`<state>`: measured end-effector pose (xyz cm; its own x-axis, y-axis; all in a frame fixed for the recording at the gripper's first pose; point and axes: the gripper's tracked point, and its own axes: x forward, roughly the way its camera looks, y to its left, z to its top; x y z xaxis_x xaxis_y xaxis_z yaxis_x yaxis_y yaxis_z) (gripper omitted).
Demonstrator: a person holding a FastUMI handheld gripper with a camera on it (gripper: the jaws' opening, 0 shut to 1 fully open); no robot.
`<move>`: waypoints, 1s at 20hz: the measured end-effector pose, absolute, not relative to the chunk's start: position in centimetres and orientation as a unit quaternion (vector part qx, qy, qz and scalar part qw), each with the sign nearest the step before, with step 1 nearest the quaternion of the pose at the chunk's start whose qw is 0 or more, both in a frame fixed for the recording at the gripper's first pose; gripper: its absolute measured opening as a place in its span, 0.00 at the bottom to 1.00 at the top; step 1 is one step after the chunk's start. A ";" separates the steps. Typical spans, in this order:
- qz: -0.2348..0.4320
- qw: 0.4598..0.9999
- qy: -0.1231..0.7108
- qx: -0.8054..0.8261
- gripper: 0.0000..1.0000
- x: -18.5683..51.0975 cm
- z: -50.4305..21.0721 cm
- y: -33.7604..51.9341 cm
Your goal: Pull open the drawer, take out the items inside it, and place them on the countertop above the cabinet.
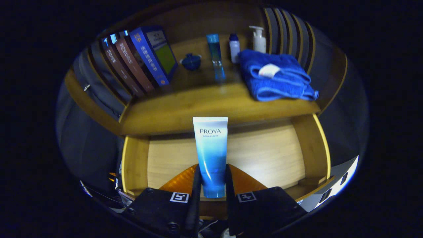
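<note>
the tube (pixel 211 150), white at its flat crimped end and shading to blue toward the cap, stands upright between the two fingers of the gripper (pixel 211 180). both fingers press against its lower blue part, one on each side, so the gripper is closed down to the tube's width and has firm hold of it. the cap end points down toward the gripper body, and the crimped end rises up in front of the cabinet's front edge.

behind and below the tube lies the open drawer (pixel 138 158), a pale wooden box pulled out from under the cabinet; its bare floor shows on both sides of the tube, with side walls at either hand. whether the tube touches the drawer floor i cannot tell.

above the drawer runs the countertop (pixel 185 105), a wooden surface. on it, to the right, a folded blue towel (pixel 276 77) with a small white tag lies near the front edge. beyond it stand a white pump bottle (pixel 259 39) and a small white bottle with a dark cap (pixel 234 48), side by side. a tall slim blue bottle (pixel 215 54) stands near the middle, with a small round blue lidded jar (pixel 191 61) to its left. further left a row of books (pixel 138 61) leans.
</note>
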<state>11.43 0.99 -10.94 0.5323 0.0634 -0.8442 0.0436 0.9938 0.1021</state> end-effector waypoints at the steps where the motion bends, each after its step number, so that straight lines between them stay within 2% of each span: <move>1: 0.007 0.879 0.474 0.052 0.38 12.7 -10.1 1.0; 6: 0.000 0.897 0.442 0.029 0.38 20.8 -8.1 0.8; 10: -0.001 0.889 0.458 0.012 0.39 25.5 -9.4 1.6; 17: -0.021 0.863 0.505 0.018 0.38 27.9 -13.3 0.9; 19: -0.018 0.862 0.506 0.023 0.41 28.2 -13.5 1.1; 20: -0.017 0.865 0.501 0.025 0.46 28.4 -13.4 1.2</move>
<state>28.38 1.18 -13.39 0.4976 -0.0048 -0.8674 0.0554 0.9981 0.0263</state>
